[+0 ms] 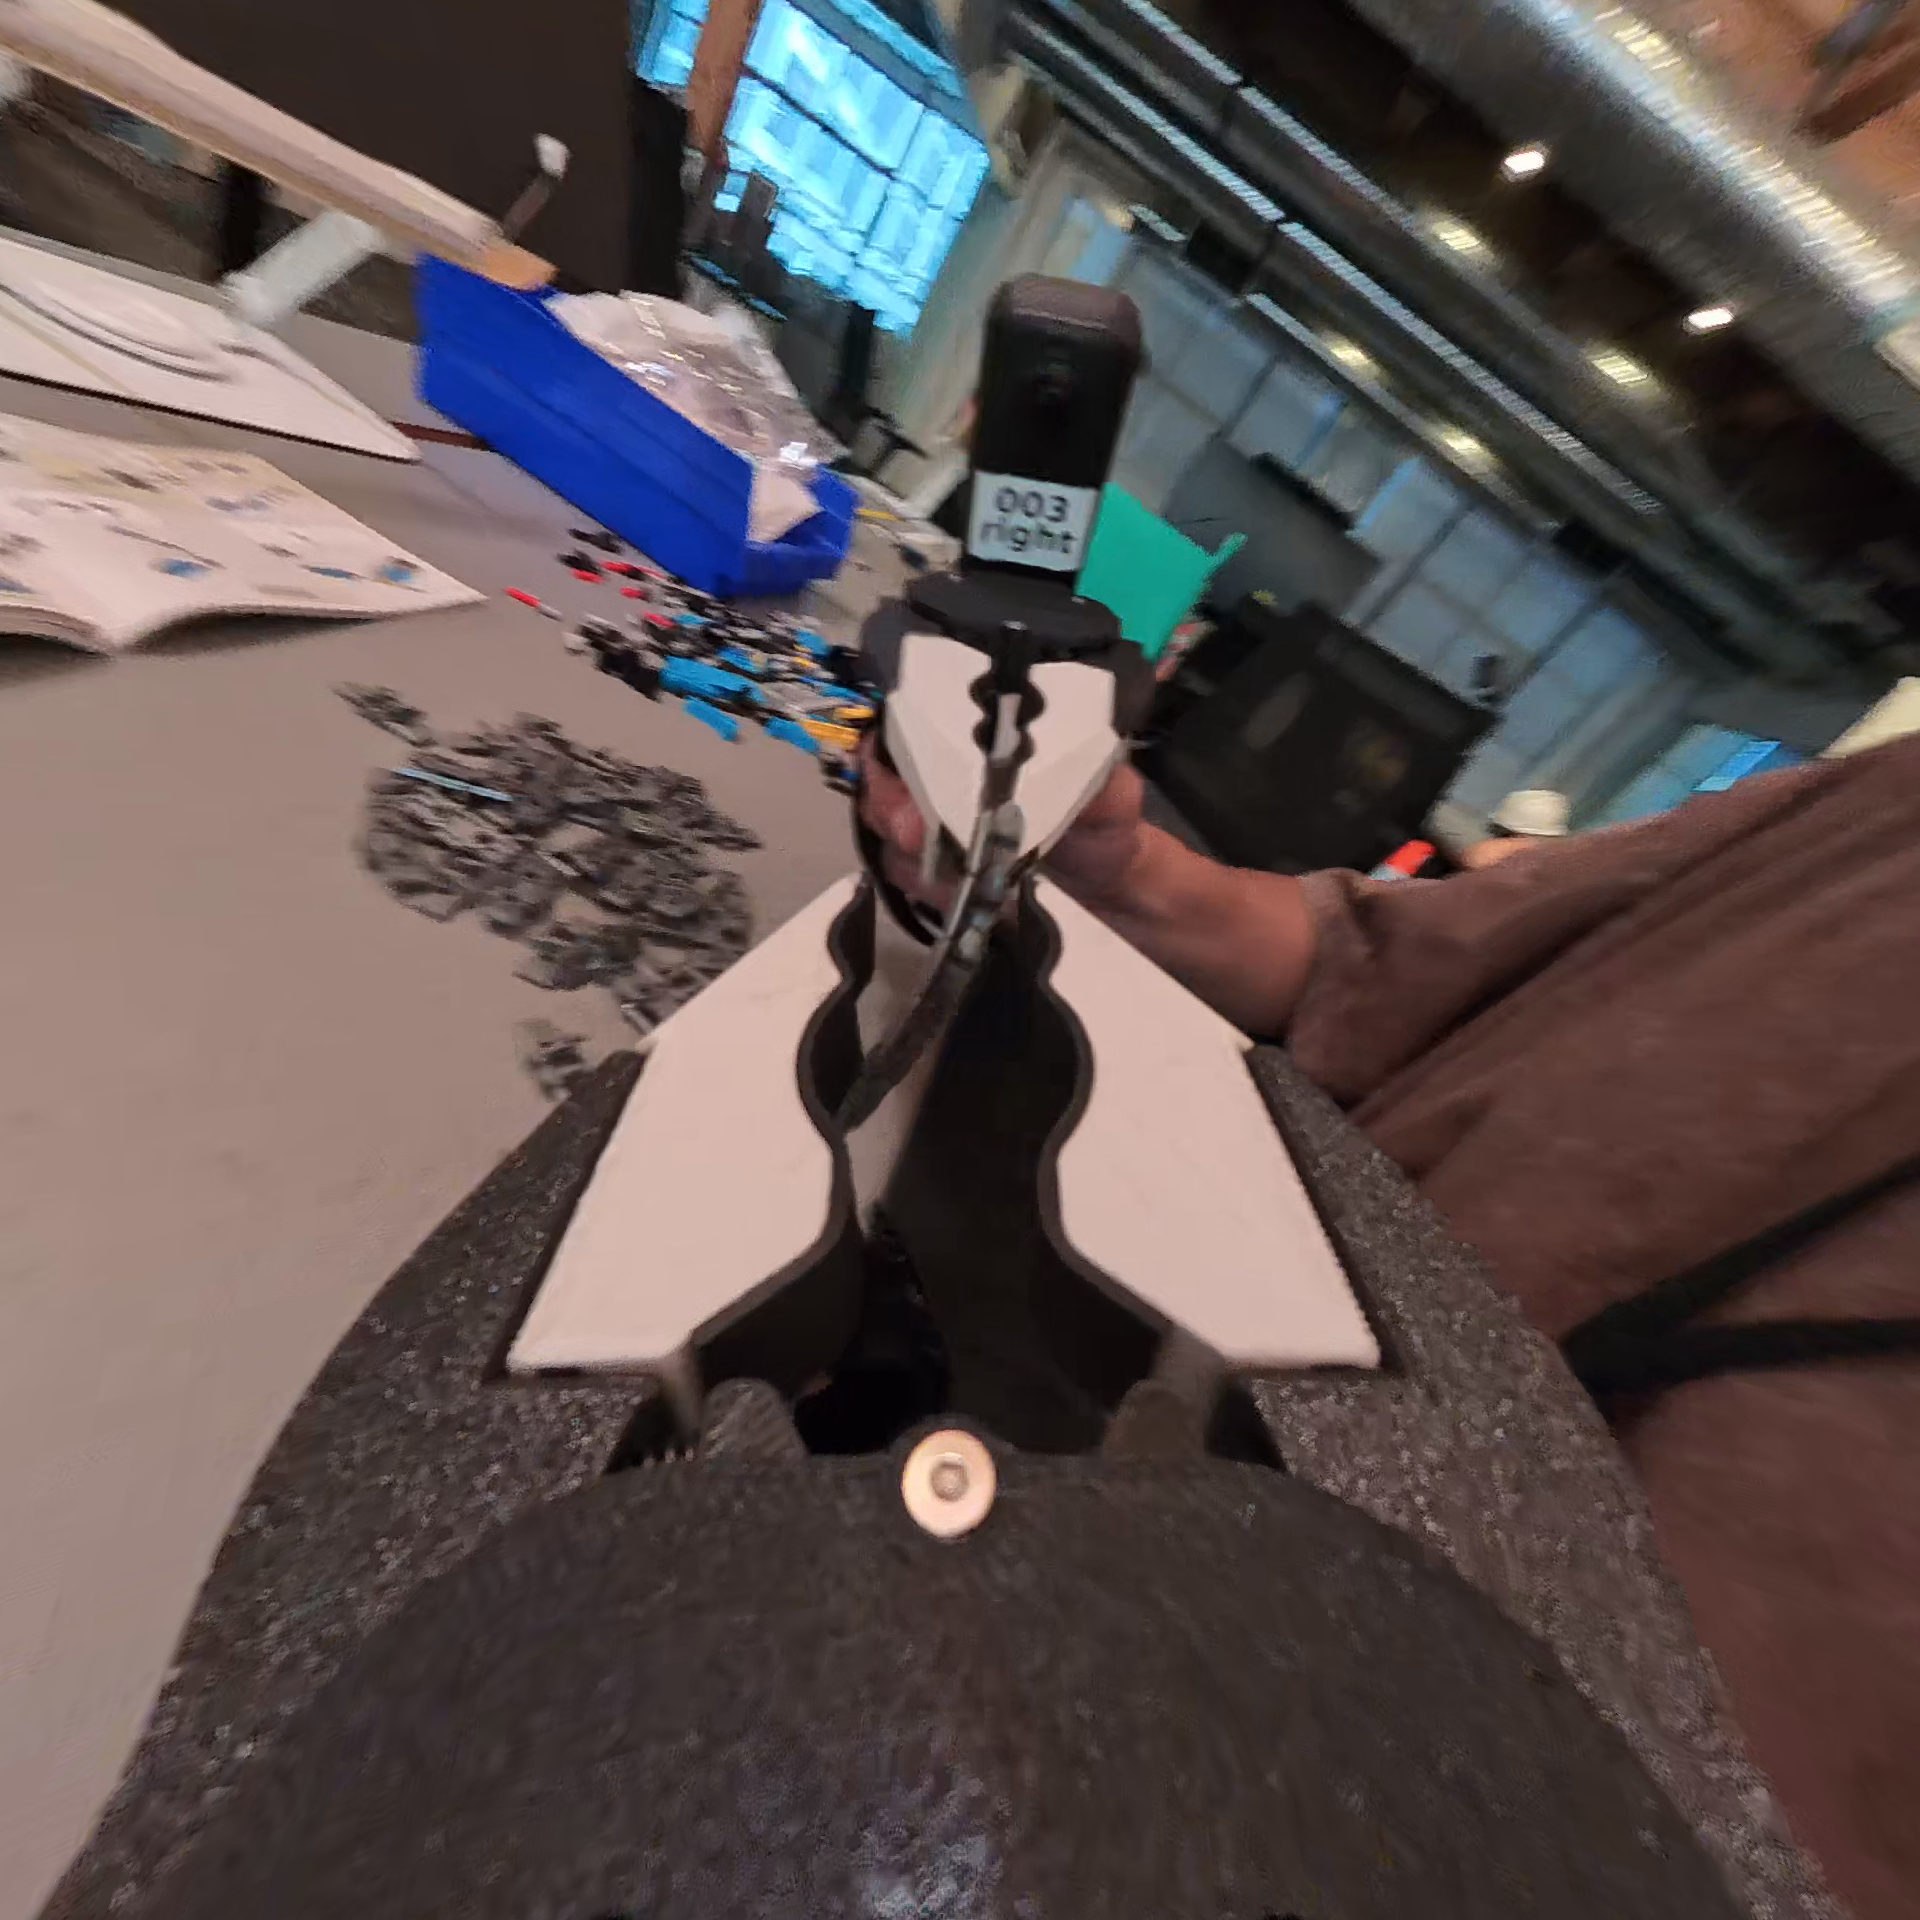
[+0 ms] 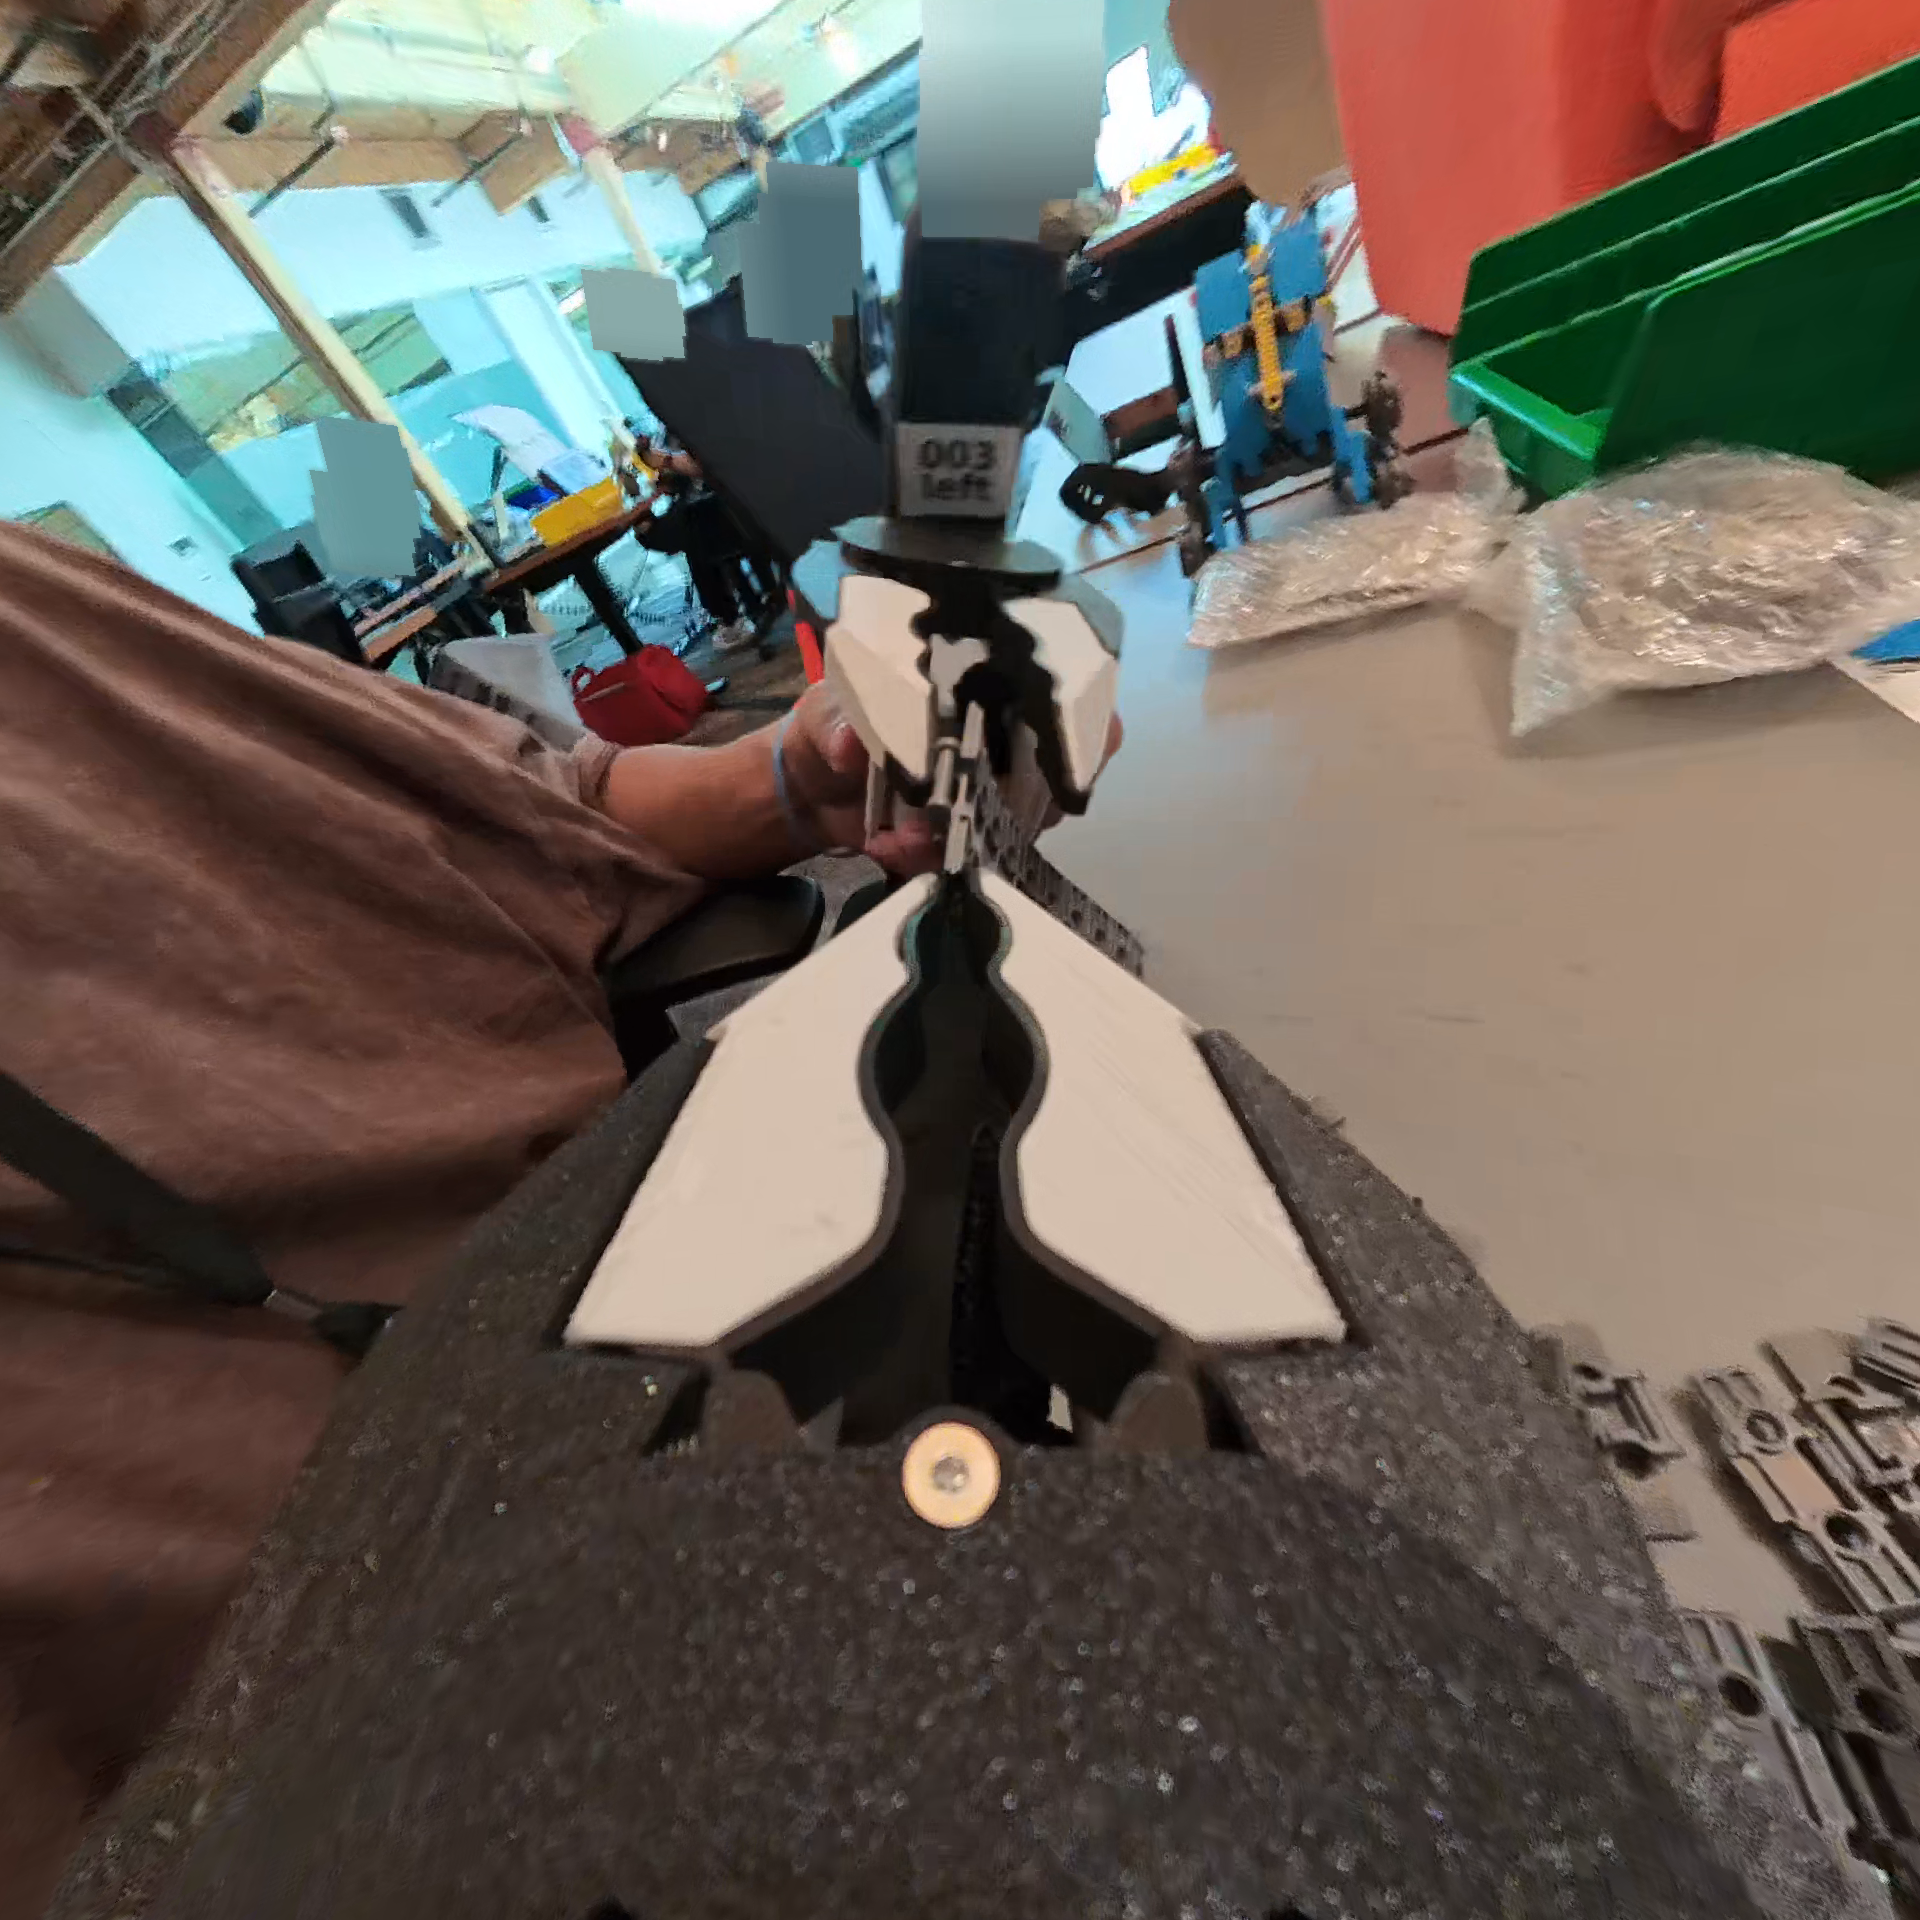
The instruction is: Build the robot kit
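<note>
My left gripper (image 1: pixel 951 904) is shut on a black holed beam (image 1: pixel 899 1049) that runs slantwise between its white fingers. The beam also shows in the right wrist view (image 2: pixel 1081 914), sticking out from the far left gripper (image 2: pixel 961 769). My right gripper (image 2: pixel 951 883) faces the left one, tip to tip, and is shut on a thin grey pin (image 2: pixel 951 810) at the beam's end. In the left wrist view the right gripper (image 1: pixel 992 831) pinches that grey pin (image 1: pixel 997 821). Both are held above the grey table (image 1: pixel 208 1039).
A pile of dark small pieces (image 1: pixel 561 842) and coloured pieces (image 1: pixel 727 665) lie on the table, with a blue bin (image 1: pixel 623 447) and an open booklet (image 1: pixel 208 540) behind. Green bins (image 2: pixel 1714 312), plastic bags (image 2: pixel 1662 582), a blue model (image 2: pixel 1278 395) and grey pieces (image 2: pixel 1787 1507) lie right. A brown-sleeved person (image 2: pixel 312 883) holds both grippers. Left and right tips are no more than a few centimetres apart.
</note>
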